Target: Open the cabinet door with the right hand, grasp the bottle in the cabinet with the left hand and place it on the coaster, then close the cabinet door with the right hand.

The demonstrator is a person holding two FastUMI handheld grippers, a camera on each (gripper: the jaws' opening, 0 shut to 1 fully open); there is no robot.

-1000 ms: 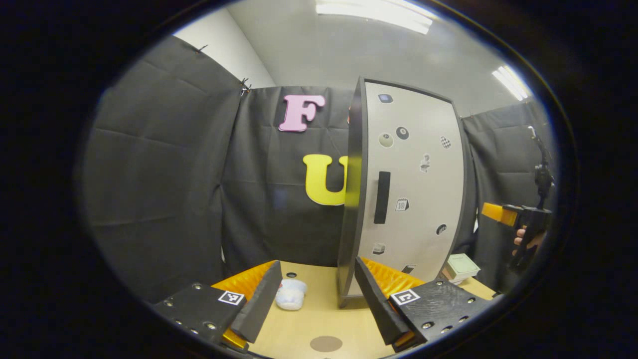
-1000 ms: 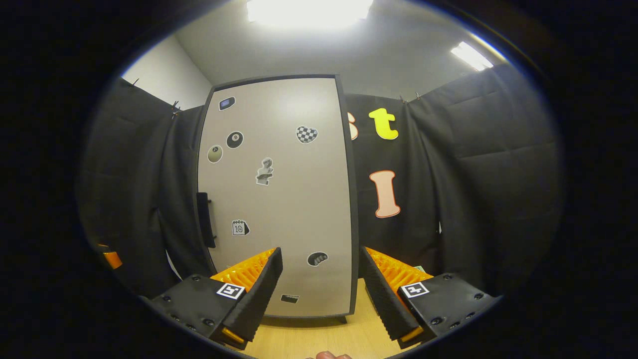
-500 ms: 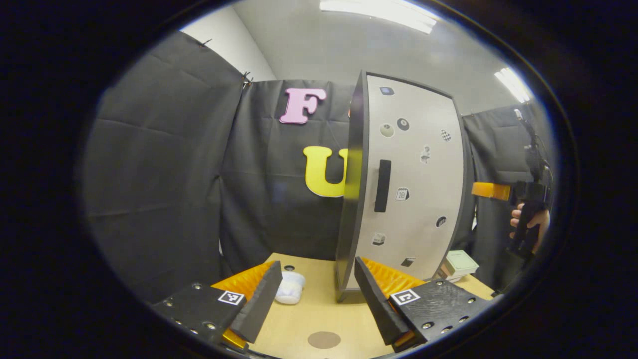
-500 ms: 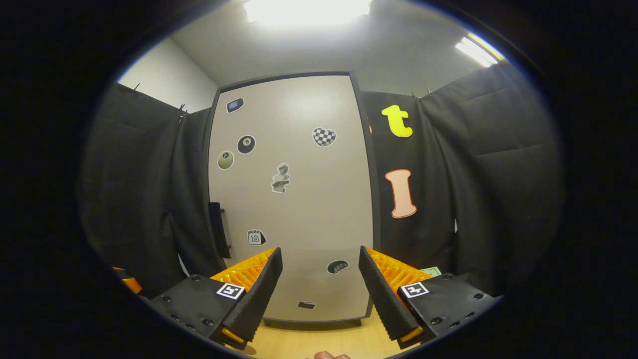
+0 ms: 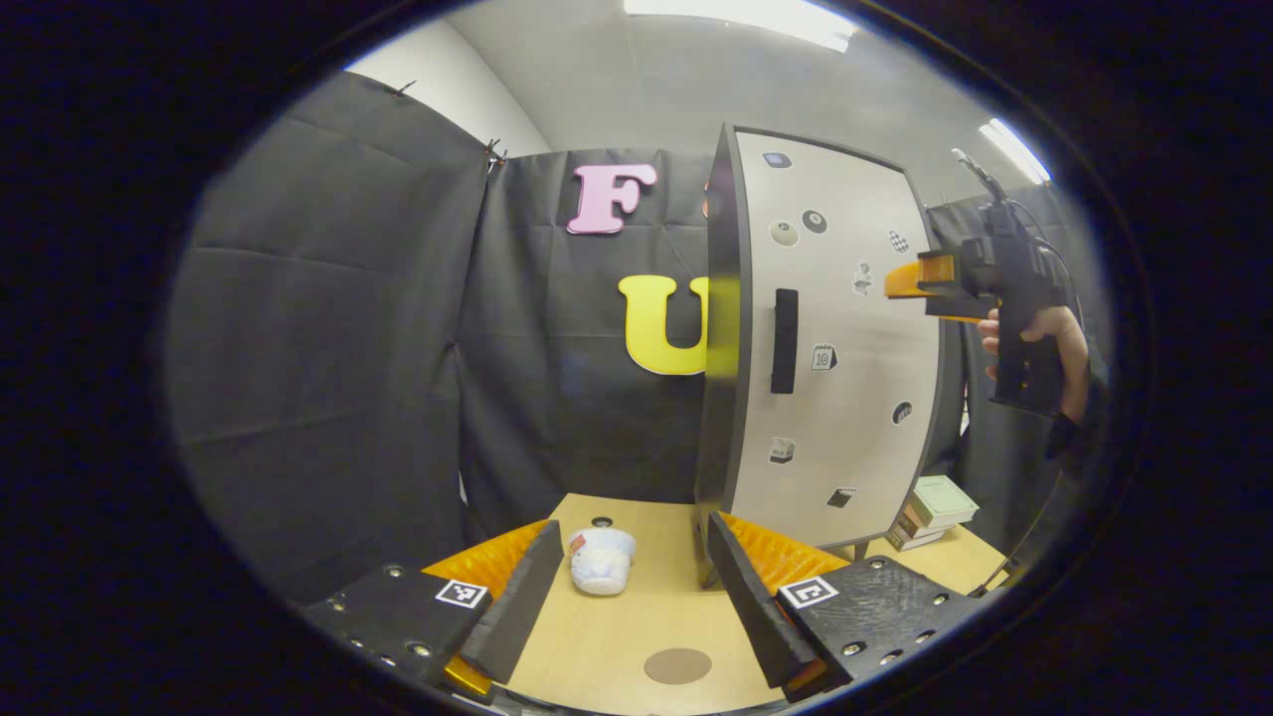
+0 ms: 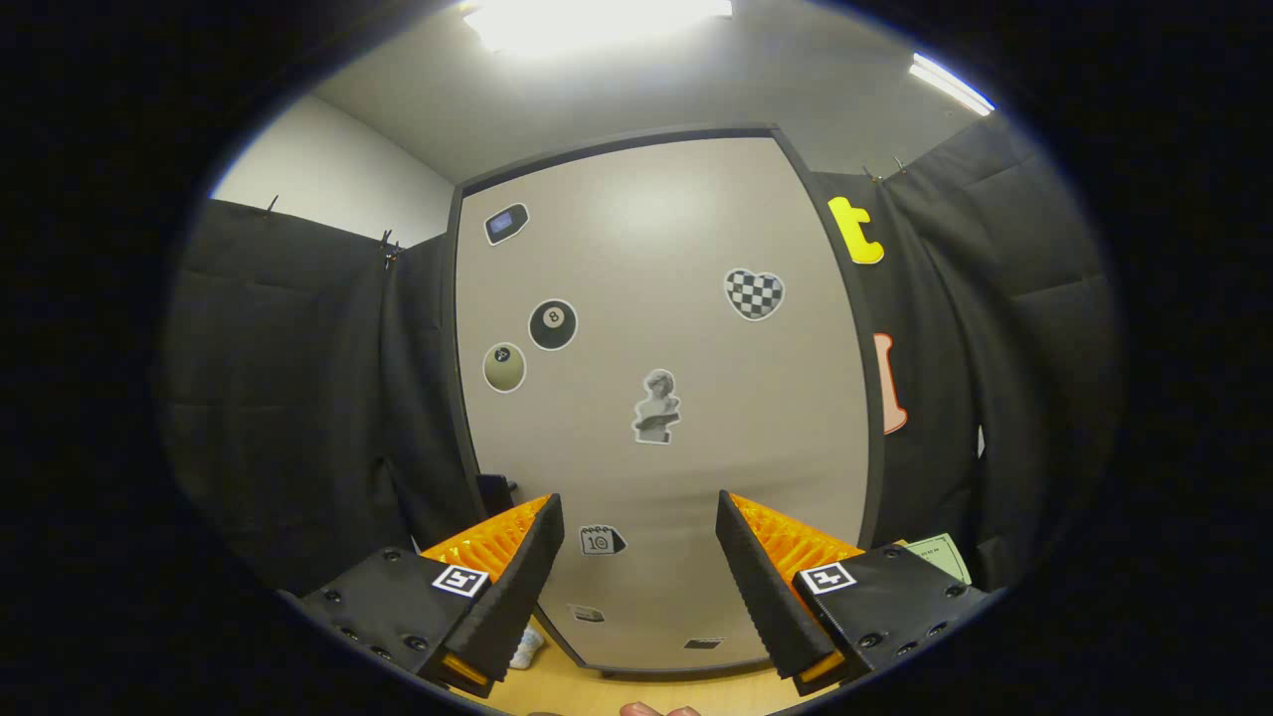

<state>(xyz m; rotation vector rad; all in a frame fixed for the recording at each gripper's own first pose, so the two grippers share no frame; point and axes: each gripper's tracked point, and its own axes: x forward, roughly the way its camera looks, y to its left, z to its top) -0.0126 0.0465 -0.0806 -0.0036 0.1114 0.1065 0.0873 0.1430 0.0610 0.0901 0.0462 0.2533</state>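
Beige cabinet door (image 6: 656,398) looms larger as the empty, spread-jawed right gripper (image 6: 636,577) rises toward it, handle (image 5: 784,340) not yet grasped, while the left gripper (image 5: 627,597) waits open.

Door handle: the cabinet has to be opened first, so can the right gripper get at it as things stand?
Probably yes. The right gripper is open and faces the shut cabinet door, with nothing between them. The handle sits lower, near the door's left edge, so the gripper must drop and shift sideways.
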